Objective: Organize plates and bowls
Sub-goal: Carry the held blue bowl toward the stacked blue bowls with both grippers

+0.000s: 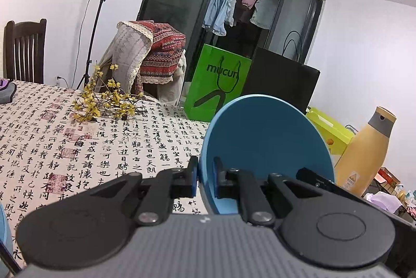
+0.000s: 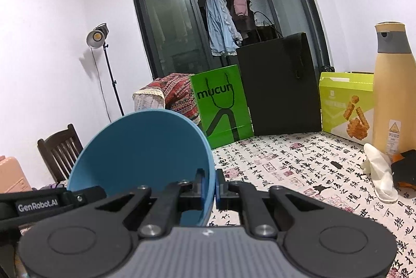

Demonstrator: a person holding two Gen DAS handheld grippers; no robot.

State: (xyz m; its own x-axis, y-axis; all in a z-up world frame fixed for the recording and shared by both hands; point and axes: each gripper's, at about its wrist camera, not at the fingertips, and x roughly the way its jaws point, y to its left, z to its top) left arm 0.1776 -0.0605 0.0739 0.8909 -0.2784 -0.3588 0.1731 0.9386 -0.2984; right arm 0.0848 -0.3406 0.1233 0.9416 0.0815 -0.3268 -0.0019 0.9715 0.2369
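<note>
Left hand-held gripper point(image 1: 205, 180): in the left wrist view we see its jaws pressed together on the rim of the blue bowl point(image 1: 265, 145), one pad outside the wall and one inside. Right hand-held gripper point(image 2: 216, 189): in the right wrist view we see the same kind of pinch, its jaws closed on the rim of a blue bowl point(image 2: 140, 155). We judge that both grip one bowl at opposite edges, since the other tool's dark body shows past the bowl at 3 o'clock in the left view and at 9 o'clock in the right; we cannot be certain.

The bowl is held tilted, its hollow turned toward the cameras, above the surface point(image 2: 299, 174) with its calligraphy-printed cloth. Whether its base touches the cloth we cannot tell.

Handling, as we judge it: the wall looks thin, smooth and stiff, probably plastic or melamine, so the bowl should be light and not very fragile, yet slippery between narrow pads. The rim is the only place to take hold; a pinch there lets the bowl swing unless two opposed grips steady it.

Outward from the bowl: a sprig of yellow flowers point(image 1: 104, 101) at 10 o'clock in the left view; a green bag point(image 2: 221, 106) and black bag point(image 2: 280, 85) at 12 o'clock, and a yellow bottle point(image 2: 392, 85) at 3 o'clock, in the right view.
</note>
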